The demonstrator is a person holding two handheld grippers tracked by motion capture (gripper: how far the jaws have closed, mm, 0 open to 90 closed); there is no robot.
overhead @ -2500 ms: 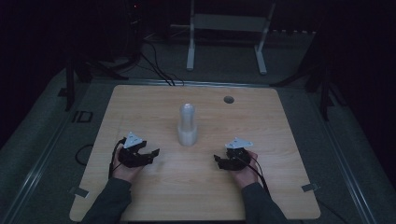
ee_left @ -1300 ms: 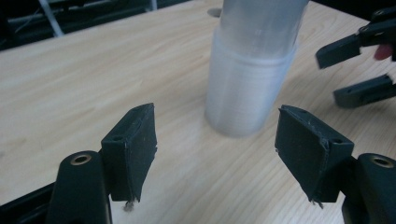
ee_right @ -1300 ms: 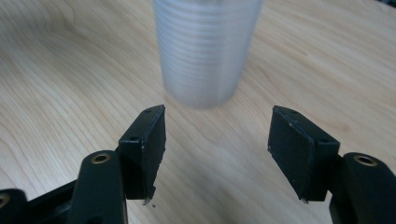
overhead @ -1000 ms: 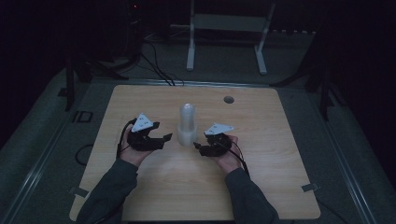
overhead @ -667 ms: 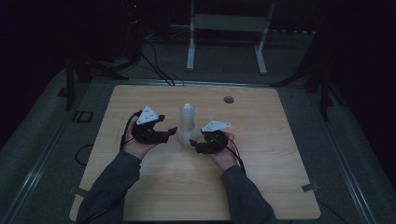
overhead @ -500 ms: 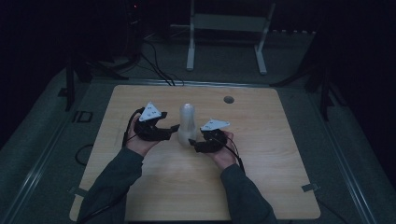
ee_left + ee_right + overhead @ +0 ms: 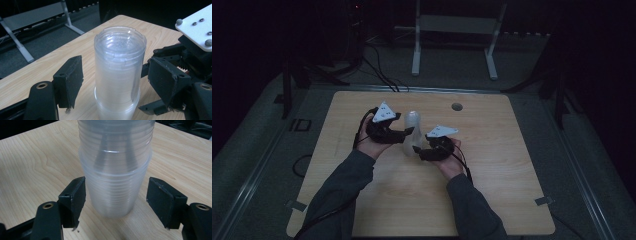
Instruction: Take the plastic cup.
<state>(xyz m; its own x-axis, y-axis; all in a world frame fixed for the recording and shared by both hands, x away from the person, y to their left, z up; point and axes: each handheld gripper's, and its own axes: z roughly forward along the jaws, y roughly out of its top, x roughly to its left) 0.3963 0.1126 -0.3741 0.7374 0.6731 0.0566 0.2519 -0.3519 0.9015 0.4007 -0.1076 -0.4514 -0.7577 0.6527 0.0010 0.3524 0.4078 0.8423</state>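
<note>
Cup stack [image 7: 115, 167] upright between both tools' parted jaws; left [image 7: 113, 75], right [image 7: 116, 200] released.

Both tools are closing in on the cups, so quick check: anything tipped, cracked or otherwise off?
Nothing stands out. The cup stack stands upright on the table, upside down, with no visible cracks or spill. The left tool brackets its upper part and the right tool its lower part; neither touches it yet.

Pale wooden table [image 7: 512, 165] with round hole [image 7: 457, 106] near far edge; white metal stand [image 7: 455, 30] on floor beyond.
</note>
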